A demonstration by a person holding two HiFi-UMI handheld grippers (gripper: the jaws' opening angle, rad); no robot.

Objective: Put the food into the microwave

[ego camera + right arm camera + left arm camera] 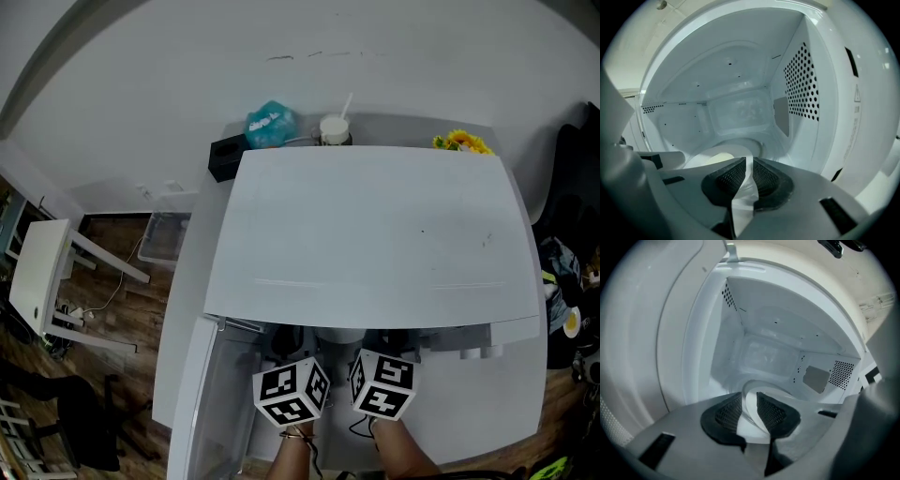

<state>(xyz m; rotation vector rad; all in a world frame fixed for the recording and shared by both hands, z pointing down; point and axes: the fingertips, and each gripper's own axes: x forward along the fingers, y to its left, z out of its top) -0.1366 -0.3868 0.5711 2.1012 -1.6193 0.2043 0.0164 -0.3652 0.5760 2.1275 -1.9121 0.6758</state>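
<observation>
Both tongs are shut on the same thing, one on each side of it.

In the left gripper view, my left tongs [749, 400] have their dark mesh pads pinched on the thin curved rim of a white dish [747, 427]. Beyond them is the pale inside of the microwave [768, 352], so the dish is already past the opening.

In the right gripper view, my right tongs [746, 174] grip the opposite edge, which looks thin and slightly crumpled between the pads. Further in I can see the round of the dish, with pale yellow food [719, 158] lying in it. The perforated side wall [801, 89] is close on my right. I cannot tell whether the dish is resting on the floor of the oven or hanging just above it.

In the head view, only my two marker cubes [292, 392] show, side by side under the front edge of the microwave's white top. Its door [202, 394] is swung open on my left.

I judge the dish to be light and its rim soft enough to buckle. It needs holding at two opposite edges and keeping level, so that the food does not slide. I would let go on both sides together, and only once it sits flat.
</observation>
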